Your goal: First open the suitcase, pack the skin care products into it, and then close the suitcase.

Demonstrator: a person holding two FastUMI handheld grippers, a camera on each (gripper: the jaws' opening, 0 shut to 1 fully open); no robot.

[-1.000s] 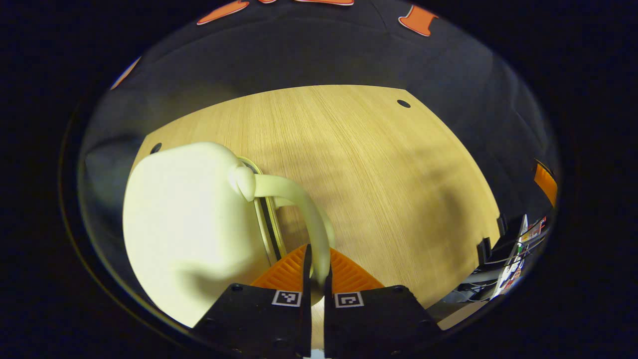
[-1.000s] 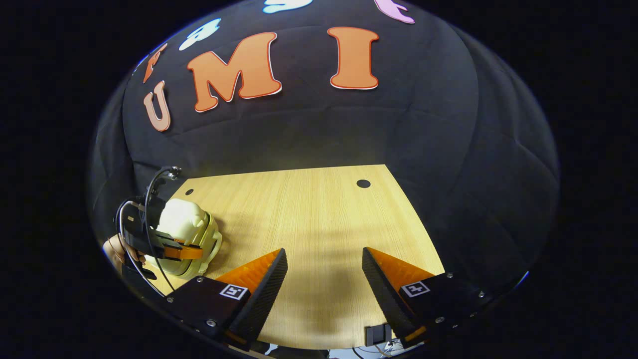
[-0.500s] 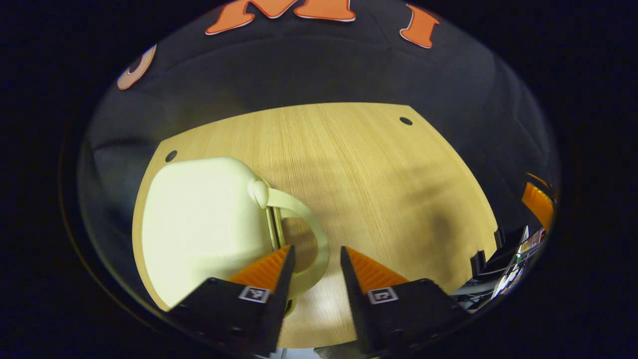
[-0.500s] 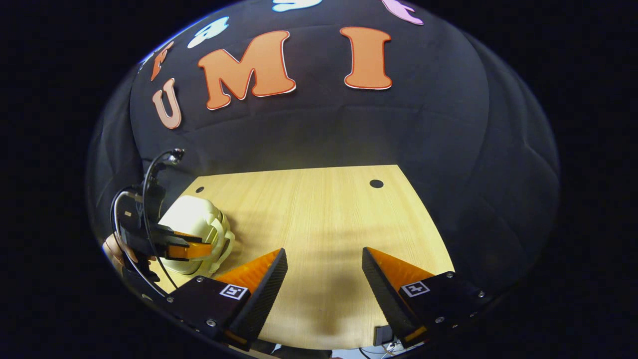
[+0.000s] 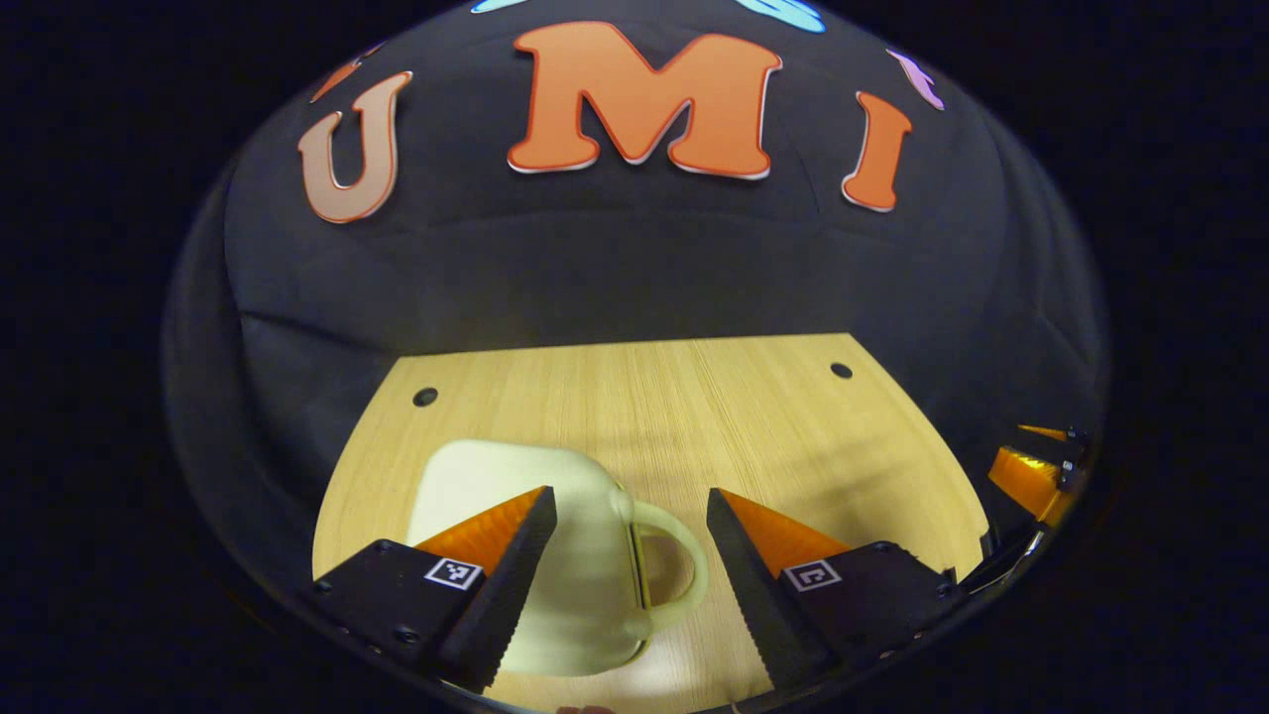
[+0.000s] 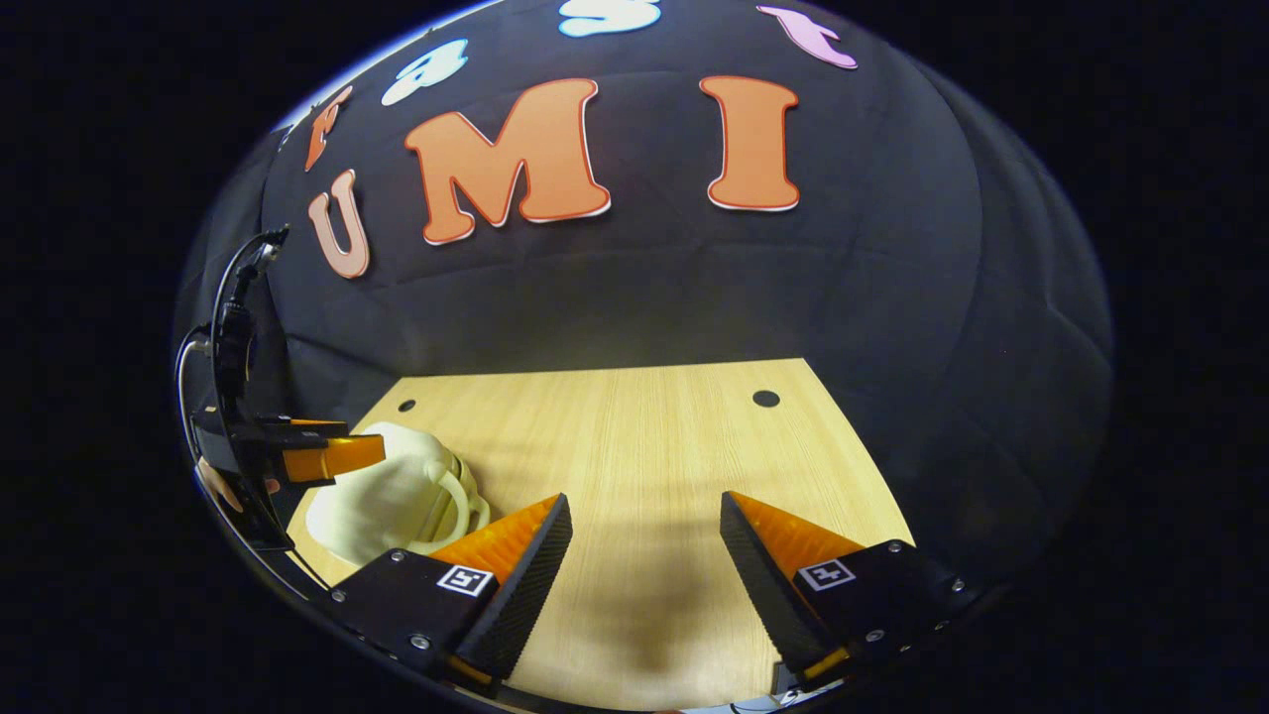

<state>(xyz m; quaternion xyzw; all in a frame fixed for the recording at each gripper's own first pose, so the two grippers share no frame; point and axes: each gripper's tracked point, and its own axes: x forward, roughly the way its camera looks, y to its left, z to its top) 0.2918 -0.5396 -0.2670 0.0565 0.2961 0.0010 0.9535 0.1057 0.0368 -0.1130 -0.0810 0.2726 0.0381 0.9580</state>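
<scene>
Cream plastic forms the shell of the small suitcase [image 5: 555, 555], which lies closed on the pale wooden tabletop [image 5: 694, 407] with its looped handle [image 5: 679, 580] pointing toward the tabletop's middle. In the left gripper view, the left gripper [image 5: 631, 580] hangs above the case with its jaws spread apart; they press on nothing, and the handle and part of the shell show in the gap between the two fingers. The right gripper [image 5: 1031, 474] appears at the far right edge of that view, off past the tabletop's corner.

In the right gripper view, the right gripper [image 6: 646, 575] sits over the bare wood near the front edge, jaws wide apart and holding nothing. The suitcase [image 6: 382, 496] lies at the left side of the tabletop [image 6: 644, 436], well apart from this gripper. The left gripper [image 6: 322, 454] shows just above the case, with a cable arching up behind it and part of a hand [image 6: 220, 486] behind its body. Two small dark holes mark the tabletop's far corners.
</scene>
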